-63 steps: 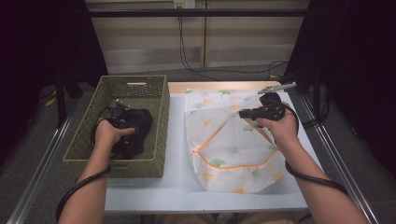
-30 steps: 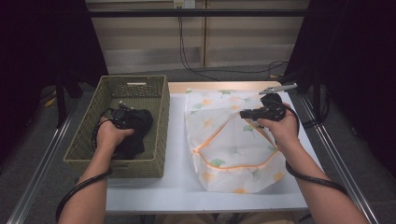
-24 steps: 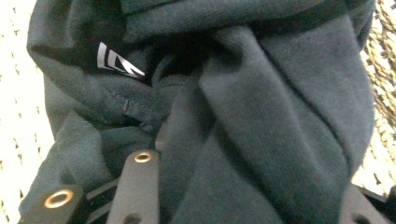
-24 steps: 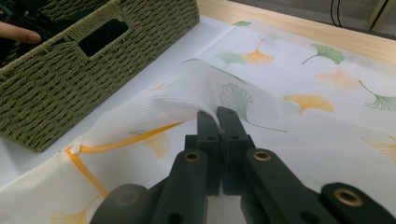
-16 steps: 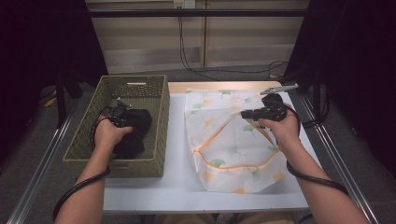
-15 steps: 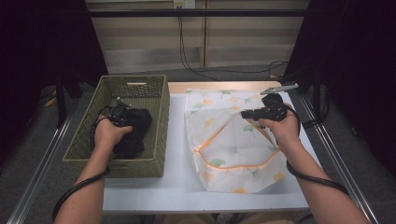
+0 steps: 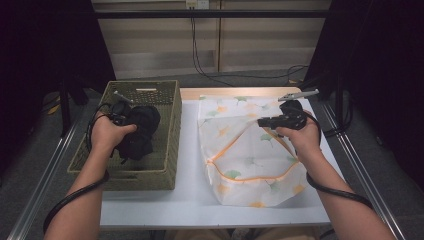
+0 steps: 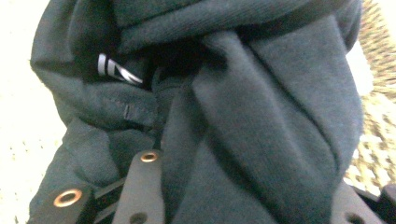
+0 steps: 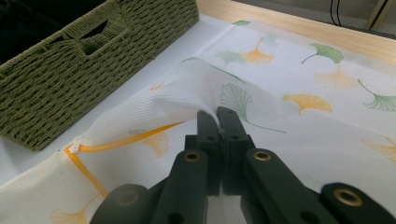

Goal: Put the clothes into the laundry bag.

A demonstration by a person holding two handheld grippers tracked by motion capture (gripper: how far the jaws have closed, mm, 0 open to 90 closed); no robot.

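A soft, limp dark garment (image 8: 261,116), bunched between the left gripper's (image 7: 120,119) closing jaws above the woven basket (image 7: 167,107), looks best held by its thick folds, while the right gripper's (image 9: 218,116) 2 jaws pinch the mesh laundry bag's (image 7: 250,150) flimsy upper layer open.

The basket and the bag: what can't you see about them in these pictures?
- Basket floor: in the high view, the dark cloth and left gripper cover it.
- Cloth: what garment it is; in the left gripper view it is bunched and cut off by the edges.
- Bag inside: in the high view, its printed fabric hides it.
- Bag's fold in the right gripper: in the right gripper view, the shut fingers cover it.
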